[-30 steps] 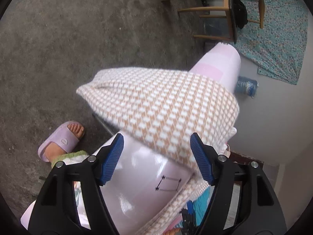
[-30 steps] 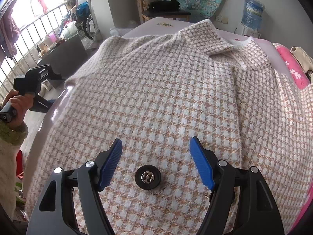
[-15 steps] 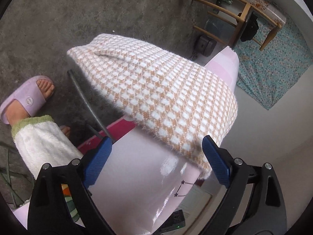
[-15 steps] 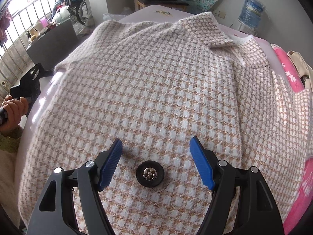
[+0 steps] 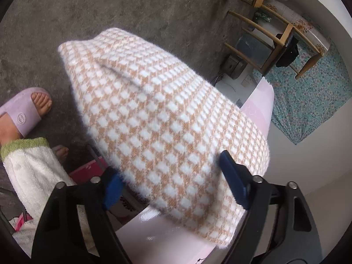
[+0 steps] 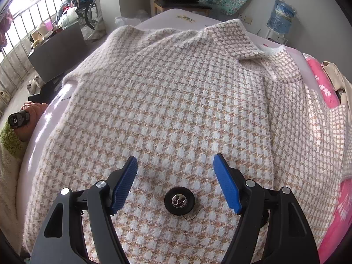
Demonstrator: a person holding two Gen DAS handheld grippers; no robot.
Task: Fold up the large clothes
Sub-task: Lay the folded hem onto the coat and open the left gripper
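Observation:
A tan-and-white checked sweater point(image 6: 176, 88) lies spread flat on the pale pink table point(image 6: 52, 110). My right gripper point(image 6: 175, 171) hovers open just above its lower part, and a black and silver button point(image 6: 179, 200) sits between the fingers, near their base. One sleeve point(image 5: 154, 110) hangs over the table's edge point(image 5: 167, 237). My left gripper point(image 5: 169, 180) straddles that sleeve from the side with its jaws closing. The left pad is half hidden behind the fuzzy edge and the right pad lies over the fabric. In the right wrist view, only the hand point(image 6: 28, 114) on the left gripper's handle shows, at the table's left side.
A foot in a purple slipper point(image 5: 22, 112) and a fluffy white trouser leg point(image 5: 33, 171) stand on the grey floor beside the table. A wooden chair point(image 5: 275, 33) is farther off. A water bottle point(image 6: 281, 15) and a pink cloth point(image 6: 323, 83) lie beyond the sweater.
My left gripper has sunk and rolled beside the table's edge, and the hanging sleeve now sits between its jaws. The right gripper has hardly moved over the button.

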